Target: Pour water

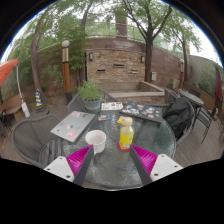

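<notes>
Out on the patio, a round glass table (60,150) sits ahead of the gripper (112,161), and two containers stand on it just beyond the fingers: a white cup (96,141) close ahead of the left pad, its inside not readable from here, and beside it a bottle of yellow liquid (125,134) with a pale cap, upright, a small gap between the two. Further back on the table there's a potted green plant (91,94), a flat grey tray (72,125) to its near side, and some papers or magazines (112,105) beyond the bottle. A dark chair (180,112) flanks the table on the right, a brick wall (115,62) and trees stand behind. Nothing lies between the fingers and the cup. The jaws are spread wide, pink pads (79,158) showing, gripping nothing, touching nothing.
</notes>
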Motion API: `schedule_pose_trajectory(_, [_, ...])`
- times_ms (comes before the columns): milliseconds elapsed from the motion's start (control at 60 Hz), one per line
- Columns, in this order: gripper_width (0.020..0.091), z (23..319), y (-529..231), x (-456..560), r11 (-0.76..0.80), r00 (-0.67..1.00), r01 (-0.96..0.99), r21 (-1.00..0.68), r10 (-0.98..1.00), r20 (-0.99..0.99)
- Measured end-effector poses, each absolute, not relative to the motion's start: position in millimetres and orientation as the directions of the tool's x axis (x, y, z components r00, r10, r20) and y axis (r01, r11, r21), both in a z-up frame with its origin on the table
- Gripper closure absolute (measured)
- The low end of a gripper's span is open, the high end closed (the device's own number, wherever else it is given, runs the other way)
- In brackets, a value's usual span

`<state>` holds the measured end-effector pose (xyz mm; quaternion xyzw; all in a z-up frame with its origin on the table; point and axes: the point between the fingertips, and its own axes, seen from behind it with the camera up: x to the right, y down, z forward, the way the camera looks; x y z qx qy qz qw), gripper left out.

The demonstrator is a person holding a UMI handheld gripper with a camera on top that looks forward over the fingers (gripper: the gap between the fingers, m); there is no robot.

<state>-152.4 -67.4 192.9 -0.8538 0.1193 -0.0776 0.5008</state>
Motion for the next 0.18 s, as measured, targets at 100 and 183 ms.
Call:
schedule_pose_trajectory(100, [0.0276,237,-98,-186,-0.436,0.952,-0.138,-0.889,-0.306,0.002])
schedule_pose_trajectory(183, [0.0286,259,-118,-208,-0.434,0.948,-0.166,-0.886,-0.317,-0.022])
